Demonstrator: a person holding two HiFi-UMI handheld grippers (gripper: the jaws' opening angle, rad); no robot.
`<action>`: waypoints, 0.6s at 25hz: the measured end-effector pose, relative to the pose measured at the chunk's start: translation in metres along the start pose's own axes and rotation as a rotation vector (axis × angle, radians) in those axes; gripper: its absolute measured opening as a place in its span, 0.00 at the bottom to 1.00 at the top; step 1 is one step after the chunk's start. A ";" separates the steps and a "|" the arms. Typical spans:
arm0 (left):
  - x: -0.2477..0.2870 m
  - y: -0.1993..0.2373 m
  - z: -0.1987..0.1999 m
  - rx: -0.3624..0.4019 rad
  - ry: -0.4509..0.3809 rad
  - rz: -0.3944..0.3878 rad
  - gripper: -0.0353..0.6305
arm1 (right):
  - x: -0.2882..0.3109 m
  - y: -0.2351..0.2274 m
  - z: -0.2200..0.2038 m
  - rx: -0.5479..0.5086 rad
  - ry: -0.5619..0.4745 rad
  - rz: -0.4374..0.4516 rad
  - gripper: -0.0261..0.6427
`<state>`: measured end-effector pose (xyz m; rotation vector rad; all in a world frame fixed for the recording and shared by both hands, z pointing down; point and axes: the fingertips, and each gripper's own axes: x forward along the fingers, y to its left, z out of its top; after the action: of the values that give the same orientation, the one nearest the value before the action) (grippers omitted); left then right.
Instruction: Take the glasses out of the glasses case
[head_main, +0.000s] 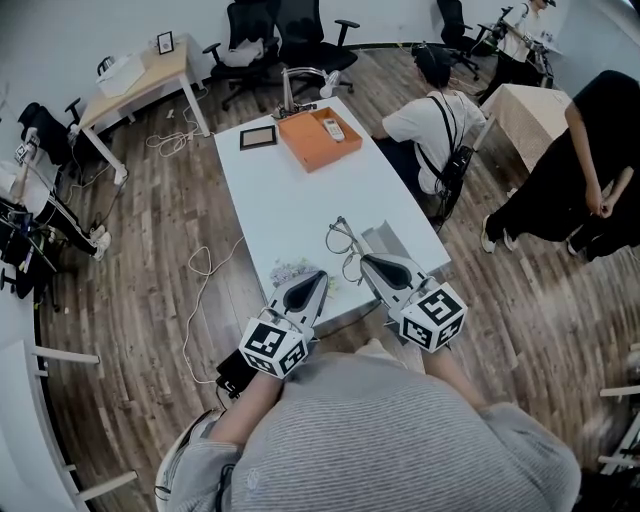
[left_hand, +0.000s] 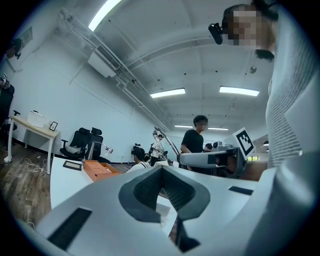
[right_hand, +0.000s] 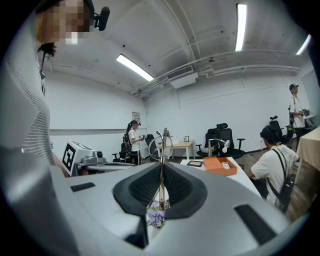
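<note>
Only overhead: glasses case (head_main: 384, 239) on table (head_main: 296, 200).

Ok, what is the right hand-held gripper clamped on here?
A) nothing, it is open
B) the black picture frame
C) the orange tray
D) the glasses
D: in the right gripper view the right hand-held gripper is shut on the thin frame of the glasses, with the lenses standing past its jaws.
</note>
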<state>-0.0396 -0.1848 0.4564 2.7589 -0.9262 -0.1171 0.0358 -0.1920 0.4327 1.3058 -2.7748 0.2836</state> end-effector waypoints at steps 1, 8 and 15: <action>0.000 -0.001 0.000 0.000 0.000 -0.001 0.07 | -0.001 0.000 0.000 0.001 0.000 0.000 0.08; -0.002 -0.003 0.004 -0.054 -0.039 -0.017 0.07 | -0.004 -0.001 -0.001 0.005 0.005 -0.004 0.08; -0.007 -0.002 0.005 -0.077 -0.063 -0.024 0.08 | -0.003 -0.027 -0.019 0.015 0.042 -0.044 0.08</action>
<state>-0.0452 -0.1802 0.4507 2.7099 -0.8849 -0.2404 0.0582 -0.2030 0.4552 1.3461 -2.7112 0.3252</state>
